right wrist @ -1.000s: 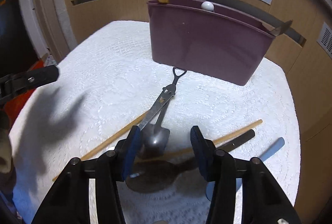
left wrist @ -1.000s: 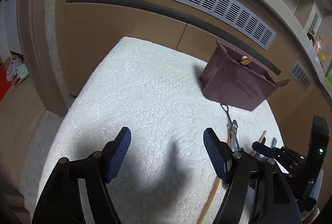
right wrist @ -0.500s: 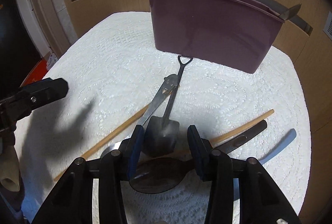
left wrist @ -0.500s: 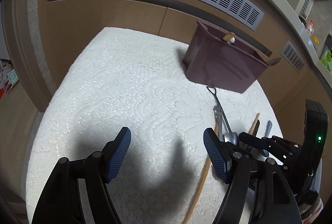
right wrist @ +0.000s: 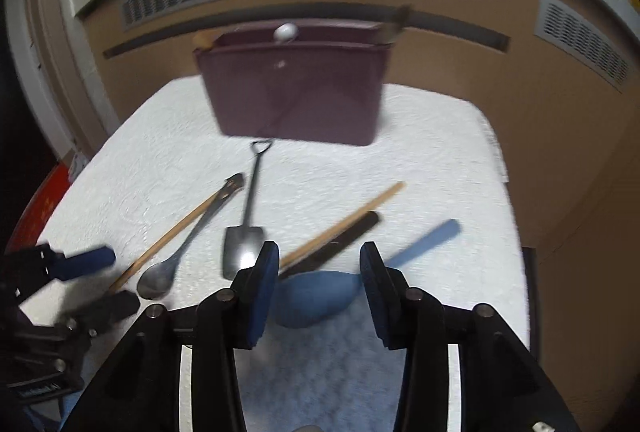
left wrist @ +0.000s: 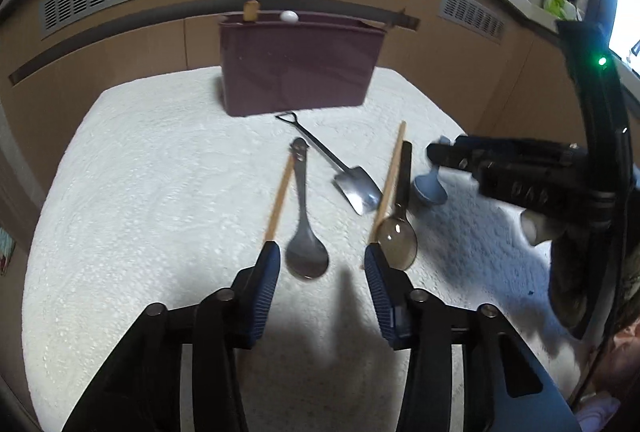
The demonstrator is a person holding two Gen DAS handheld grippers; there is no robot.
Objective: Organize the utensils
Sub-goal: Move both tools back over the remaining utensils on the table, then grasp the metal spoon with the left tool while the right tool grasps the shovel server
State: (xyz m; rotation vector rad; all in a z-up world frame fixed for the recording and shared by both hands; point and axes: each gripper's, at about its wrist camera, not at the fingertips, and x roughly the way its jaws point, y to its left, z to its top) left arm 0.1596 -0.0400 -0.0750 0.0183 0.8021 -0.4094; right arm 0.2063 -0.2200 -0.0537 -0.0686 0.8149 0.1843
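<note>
Jaws of the left gripper point(left wrist: 319, 264) are closing with nothing gripped, the steel spoon point(left wrist: 306, 228) lying between its tips (no contact visible). The right gripper point(right wrist: 319, 264) stands partly apart, empty, over the blue spoon point(right wrist: 316, 296) near the white cloth's point(right wrist: 440, 152) front edge.

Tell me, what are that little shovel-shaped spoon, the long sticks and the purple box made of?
Shovel spoon: apparently polished metal, its bowl glinting. Sticks: likely bare wood or bamboo, pale tan and matte. Purple box: probably plastic, with smooth, dull, thin walls.
</note>
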